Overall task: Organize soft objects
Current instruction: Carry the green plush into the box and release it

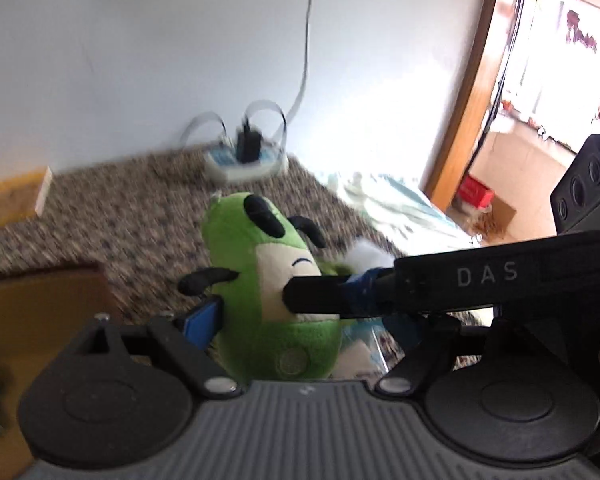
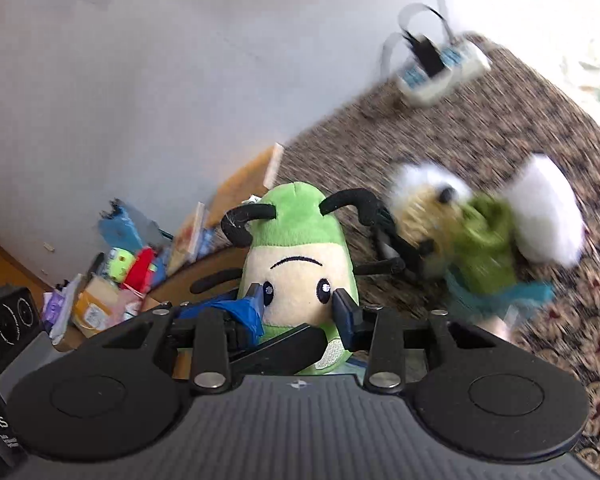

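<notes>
A green plush bug (image 1: 260, 280) with a cream face and black antennae is held above the patterned carpet. Both grippers clamp it. My left gripper (image 1: 296, 320) is shut on its body; the right gripper's black finger (image 1: 320, 294) crosses its face from the right. In the right wrist view the same plush (image 2: 296, 268) faces the camera, and my right gripper (image 2: 298, 304) is shut on its cheeks. A second plush (image 2: 484, 236), white and fluffy with a green top and teal scarf, lies blurred on the carpet at right.
A white power strip (image 1: 244, 160) with a black plug and cables lies by the wall; it also shows in the right wrist view (image 2: 440, 68). A cardboard box (image 2: 112, 296) with small toys sits at left. A pale cloth (image 1: 396, 204) and doorway are at right.
</notes>
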The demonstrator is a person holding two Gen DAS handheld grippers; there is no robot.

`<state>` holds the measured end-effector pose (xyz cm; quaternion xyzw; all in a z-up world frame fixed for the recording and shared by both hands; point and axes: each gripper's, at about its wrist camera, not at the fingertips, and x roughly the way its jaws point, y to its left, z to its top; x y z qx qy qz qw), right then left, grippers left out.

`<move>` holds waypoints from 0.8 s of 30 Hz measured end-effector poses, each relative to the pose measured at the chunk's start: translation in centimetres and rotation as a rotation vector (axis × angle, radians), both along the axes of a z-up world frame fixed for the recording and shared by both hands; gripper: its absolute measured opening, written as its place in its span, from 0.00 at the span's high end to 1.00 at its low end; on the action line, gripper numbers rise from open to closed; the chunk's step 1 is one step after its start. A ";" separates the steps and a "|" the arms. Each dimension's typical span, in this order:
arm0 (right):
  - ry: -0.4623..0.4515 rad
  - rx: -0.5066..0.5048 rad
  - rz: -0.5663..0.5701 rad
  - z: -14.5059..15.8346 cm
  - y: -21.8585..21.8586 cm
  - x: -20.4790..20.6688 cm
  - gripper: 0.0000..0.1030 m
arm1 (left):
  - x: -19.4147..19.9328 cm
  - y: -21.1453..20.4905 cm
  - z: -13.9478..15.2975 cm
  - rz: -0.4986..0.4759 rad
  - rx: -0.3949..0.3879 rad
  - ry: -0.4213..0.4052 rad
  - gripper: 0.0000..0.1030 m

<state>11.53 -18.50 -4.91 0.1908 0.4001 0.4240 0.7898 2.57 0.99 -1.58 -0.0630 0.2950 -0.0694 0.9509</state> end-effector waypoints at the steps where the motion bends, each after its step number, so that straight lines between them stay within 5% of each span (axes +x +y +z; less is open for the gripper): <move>1: -0.025 0.010 0.012 0.7 0.6 -0.4 0.78 | -0.6 0.4 0.8 0.011 0.012 -0.025 0.19; 8: -0.100 0.080 0.130 3.0 7.3 -2.4 0.77 | -4.8 6.2 3.1 0.124 0.089 -0.098 0.19; 24: 0.019 -0.023 0.404 -2.6 24.9 -8.4 0.77 | -10.9 20.4 -2.9 0.385 0.103 0.177 0.19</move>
